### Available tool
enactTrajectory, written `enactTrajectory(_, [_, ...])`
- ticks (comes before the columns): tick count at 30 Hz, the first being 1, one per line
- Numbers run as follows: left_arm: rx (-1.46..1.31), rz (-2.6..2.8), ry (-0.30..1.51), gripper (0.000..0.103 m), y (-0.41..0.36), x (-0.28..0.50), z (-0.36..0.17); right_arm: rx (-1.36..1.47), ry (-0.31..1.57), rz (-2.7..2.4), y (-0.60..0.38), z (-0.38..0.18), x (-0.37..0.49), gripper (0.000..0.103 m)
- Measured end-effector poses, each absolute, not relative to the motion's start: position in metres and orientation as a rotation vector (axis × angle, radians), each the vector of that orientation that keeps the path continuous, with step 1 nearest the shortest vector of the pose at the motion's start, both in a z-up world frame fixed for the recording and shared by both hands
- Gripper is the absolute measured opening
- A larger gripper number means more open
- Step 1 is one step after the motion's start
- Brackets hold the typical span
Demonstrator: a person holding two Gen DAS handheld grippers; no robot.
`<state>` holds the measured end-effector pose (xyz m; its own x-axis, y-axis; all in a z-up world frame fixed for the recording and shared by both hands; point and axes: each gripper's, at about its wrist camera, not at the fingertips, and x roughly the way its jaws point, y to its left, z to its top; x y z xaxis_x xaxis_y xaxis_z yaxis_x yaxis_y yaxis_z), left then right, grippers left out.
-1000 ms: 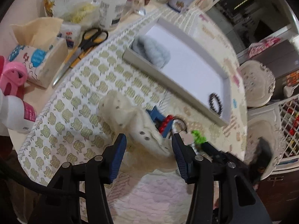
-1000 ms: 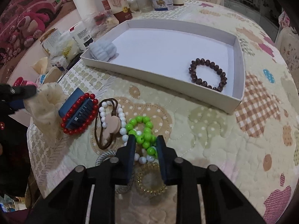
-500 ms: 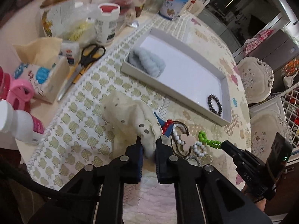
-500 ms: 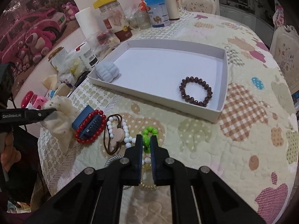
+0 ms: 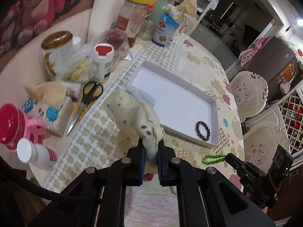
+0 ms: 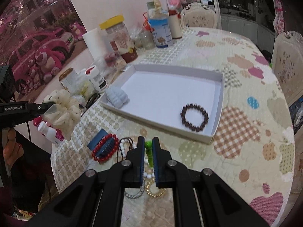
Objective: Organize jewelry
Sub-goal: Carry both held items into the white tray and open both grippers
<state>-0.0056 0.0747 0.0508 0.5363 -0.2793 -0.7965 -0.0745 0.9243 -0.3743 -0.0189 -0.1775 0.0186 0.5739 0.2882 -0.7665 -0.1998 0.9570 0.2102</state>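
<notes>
My left gripper [image 5: 151, 145] is shut on a cream dotted scrunchie [image 5: 132, 111], which hangs lifted above the quilted table. My right gripper [image 6: 148, 141] is shut on a green bead bracelet [image 6: 149, 151], also raised off the cloth. Beyond both stands a white tray [image 6: 161, 94] holding a brown bead bracelet [image 6: 195, 120] and a pale blue scrunchie [image 6: 117, 97]. On the table below lie a red bead bracelet [image 6: 104, 151] around a blue hair clip [image 6: 98, 141], a white bead bracelet [image 6: 122, 145], a silver band [image 6: 134, 193] and a gold coil tie [image 6: 155, 189].
Jars, bottles and a paper roll crowd the table's left side, with scissors [image 5: 85, 102] and a tissue box [image 5: 47, 111] near them. Ornate white chairs [image 5: 250, 94] stand beyond the table's far edge. A hand [image 6: 11, 143] holds the left gripper's handle.
The left gripper's jaws closed on the cream scrunchie and lifted it. The right gripper rose with the green bracelet off the table. Both views now look from higher up.
</notes>
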Motion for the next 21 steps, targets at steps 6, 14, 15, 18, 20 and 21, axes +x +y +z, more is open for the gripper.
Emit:
enactTrajectory(6, [-0.365, -0.143, 1.003, 0.005, 0.064, 0.015, 0.052, 0.102, 0.894, 0.269, -0.180, 0.029, -0.011, 0.008])
enactTrajectory(14, [-0.297, -0.160, 1.005, 0.005, 0.041, 0.051, 0.048, 0.097, 0.877, 0.246, -0.181, 0.038, 0.010, 0.008])
enactTrajectory(15, [-0.282, -0.162, 1.005, 0.005, 0.037, 0.058, 0.047, 0.097, 0.876, 0.243, -0.181, 0.039, 0.015, 0.008])
enactTrajectory(18, [-0.260, -0.168, 1.009, 0.005, 0.030, 0.075, 0.044, 0.104, 0.874, 0.237, -0.181, 0.038, 0.030, 0.008])
enactTrajectory(20, [-0.241, -0.169, 1.013, 0.005, 0.026, 0.088, 0.041, 0.108, 0.877, 0.238, -0.179, 0.036, 0.041, 0.008])
enactTrajectory(21, [-0.233, -0.170, 1.016, 0.005, 0.024, 0.094, 0.040, 0.108, 0.880, 0.238, -0.177, 0.034, 0.047, 0.008])
